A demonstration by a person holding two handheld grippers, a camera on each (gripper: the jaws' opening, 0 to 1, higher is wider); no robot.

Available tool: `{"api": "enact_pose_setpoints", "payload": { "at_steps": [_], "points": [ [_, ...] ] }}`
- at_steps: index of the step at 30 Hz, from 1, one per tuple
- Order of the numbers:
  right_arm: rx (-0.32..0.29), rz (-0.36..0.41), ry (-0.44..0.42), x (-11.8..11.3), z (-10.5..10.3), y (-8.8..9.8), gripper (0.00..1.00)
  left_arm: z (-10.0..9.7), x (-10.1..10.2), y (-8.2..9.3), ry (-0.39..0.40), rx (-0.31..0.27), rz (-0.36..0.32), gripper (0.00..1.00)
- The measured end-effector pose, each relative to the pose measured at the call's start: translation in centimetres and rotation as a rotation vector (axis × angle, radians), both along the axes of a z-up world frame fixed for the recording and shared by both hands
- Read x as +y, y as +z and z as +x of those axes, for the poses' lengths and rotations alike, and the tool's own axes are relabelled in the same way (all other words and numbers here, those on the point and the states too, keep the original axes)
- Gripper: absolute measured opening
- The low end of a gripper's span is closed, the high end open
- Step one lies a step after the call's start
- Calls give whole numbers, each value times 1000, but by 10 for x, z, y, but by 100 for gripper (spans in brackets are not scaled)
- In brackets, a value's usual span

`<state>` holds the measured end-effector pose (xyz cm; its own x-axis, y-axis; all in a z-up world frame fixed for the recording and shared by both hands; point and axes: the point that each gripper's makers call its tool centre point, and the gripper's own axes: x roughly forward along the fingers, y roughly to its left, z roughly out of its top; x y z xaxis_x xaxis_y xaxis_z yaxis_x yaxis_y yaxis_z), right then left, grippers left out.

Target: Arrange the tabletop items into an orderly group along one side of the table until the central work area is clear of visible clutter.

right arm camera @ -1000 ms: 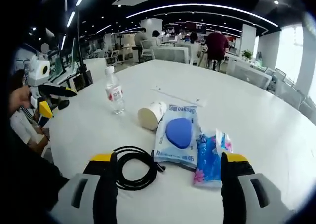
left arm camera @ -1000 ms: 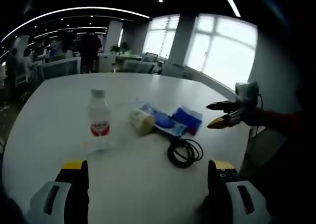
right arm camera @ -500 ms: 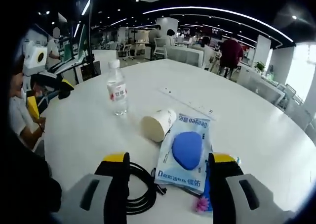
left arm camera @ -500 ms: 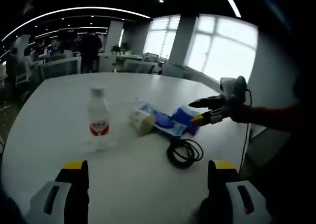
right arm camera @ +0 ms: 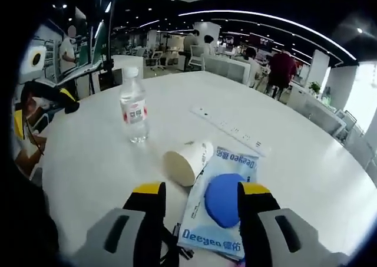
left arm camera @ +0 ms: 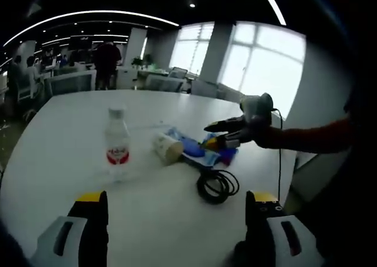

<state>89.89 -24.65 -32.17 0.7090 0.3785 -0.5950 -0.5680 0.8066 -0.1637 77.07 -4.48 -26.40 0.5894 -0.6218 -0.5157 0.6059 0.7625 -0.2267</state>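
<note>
Left to right beyond the spread left gripper [left arm camera: 174,220]: water bottle [left arm camera: 117,142], tipped paper cup [left arm camera: 166,147], blue wipes packet [right arm camera: 219,203], coiled black cable [left arm camera: 218,185]. The right gripper [right arm camera: 200,207], fingers apart, straddles the packet. Closing off-centre could nudge the cup just left of its fingertips, which would likely roll.
</note>
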Motion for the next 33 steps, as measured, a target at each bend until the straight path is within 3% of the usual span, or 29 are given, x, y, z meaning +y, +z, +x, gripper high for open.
{"api": "enact_pose_setpoints", "payload": {
  "at_steps": [11,16,22,27,29,33],
  "points": [
    [-1,-69,71,17,13,-19,28,1,3,-3,-11,7,14,94],
    [16,-96,97,22,21,-36,23,0,6,-5,-18,9,21,92],
    [28,-111,103,29,27,-42,19,2,11,4,-14,-10,6,91],
    [28,-109,80,33,29,-36,11,3,16,1,-12,-4,13,90],
    [25,-123,74,31,28,-33,1,3,17,-1,-11,2,15,90],
    [-9,-116,49,27,31,-25,0,4,18,-4,-14,4,15,89]
  ]
}}
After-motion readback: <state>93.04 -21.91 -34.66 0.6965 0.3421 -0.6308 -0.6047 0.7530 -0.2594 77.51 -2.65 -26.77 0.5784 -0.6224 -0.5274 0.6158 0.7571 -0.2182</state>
